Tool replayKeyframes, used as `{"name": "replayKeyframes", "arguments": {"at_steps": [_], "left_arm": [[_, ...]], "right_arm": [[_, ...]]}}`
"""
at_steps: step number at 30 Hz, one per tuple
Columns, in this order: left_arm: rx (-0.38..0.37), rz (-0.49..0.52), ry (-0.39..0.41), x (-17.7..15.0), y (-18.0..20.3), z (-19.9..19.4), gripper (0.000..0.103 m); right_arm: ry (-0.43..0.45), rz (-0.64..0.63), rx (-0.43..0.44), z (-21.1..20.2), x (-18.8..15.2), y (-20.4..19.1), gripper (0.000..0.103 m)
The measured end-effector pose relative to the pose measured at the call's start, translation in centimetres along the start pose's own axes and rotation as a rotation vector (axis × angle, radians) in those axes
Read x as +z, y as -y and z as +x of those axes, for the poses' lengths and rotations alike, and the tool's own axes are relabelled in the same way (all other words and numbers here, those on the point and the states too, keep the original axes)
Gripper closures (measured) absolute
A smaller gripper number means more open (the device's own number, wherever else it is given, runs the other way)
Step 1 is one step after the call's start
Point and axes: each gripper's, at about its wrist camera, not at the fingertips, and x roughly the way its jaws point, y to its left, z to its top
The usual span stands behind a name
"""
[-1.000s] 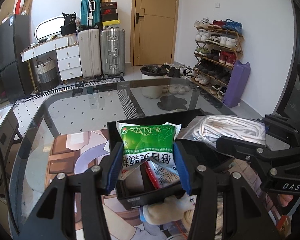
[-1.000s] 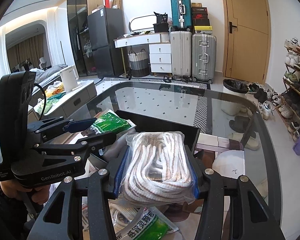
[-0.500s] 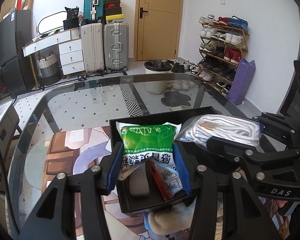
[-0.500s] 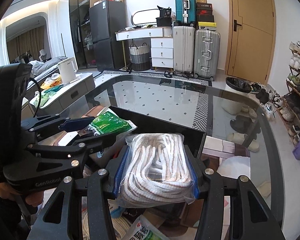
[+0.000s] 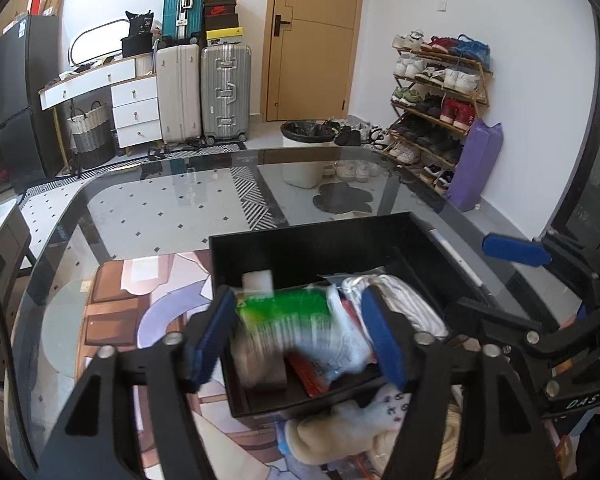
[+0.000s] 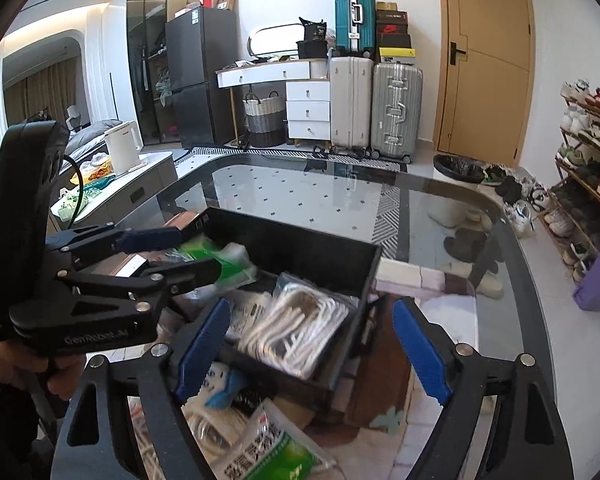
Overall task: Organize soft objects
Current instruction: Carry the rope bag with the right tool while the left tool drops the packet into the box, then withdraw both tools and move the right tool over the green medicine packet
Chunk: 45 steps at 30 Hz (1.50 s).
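Observation:
A black bin stands on the glass table. My left gripper is open just above its near side; a green and white packet lies blurred between the spread fingers, dropping into the bin. It also shows in the right wrist view. My right gripper is open and empty over the bin's near right corner. The bagged white rope lies inside the bin below it.
More soft items lie in front of the bin: a cream plush, another green packet and bagged white items. A patterned mat covers the table's near part. Suitcases, a shoe rack and a door stand beyond.
Both grippers have opened. The green packet has slipped from my left fingers and the bagged rope has left my right fingers and now lies in the bin. Both grippers sit lower over the bin.

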Motion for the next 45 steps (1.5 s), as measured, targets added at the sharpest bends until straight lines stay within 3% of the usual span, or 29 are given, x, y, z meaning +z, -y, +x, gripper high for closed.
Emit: {"name": "replayKeyframes", "arguments": {"at_steps": [2,4,9,18,27,45], "left_arm": [[0.010,0.005,0.007,0.0,0.2,-0.5,0.024],[0.026,0.005,0.027,-0.2,0.2,-1.2,0.008],[0.001,0.002,0.041,-0.9,-0.1,-2.8,0.000],[0.028,-0.020,0.043,-3.0,-0.6,-5.0,0.000],[0.062,-0.002,0.045,-5.7,-0.5,-6.5,0.000],[0.081,0.029,0.042,-8.1,0.5,-7.3,0.000]], "right_arm": [[-0.004,0.019,-0.002,-0.5,-0.5,0.3,0.017],[-0.002,0.046,0.007,-1.0,-1.0,0.7,0.016],[-0.006,0.085,0.031,-1.9,-2.7,0.9,0.009],[-0.042,0.139,0.048,-2.6,-5.3,1.0,0.002],[-0.070,0.192,0.056,-2.9,-8.5,1.5,0.002],[-0.114,0.209,0.041,-2.6,-9.4,0.8,0.002]]}}
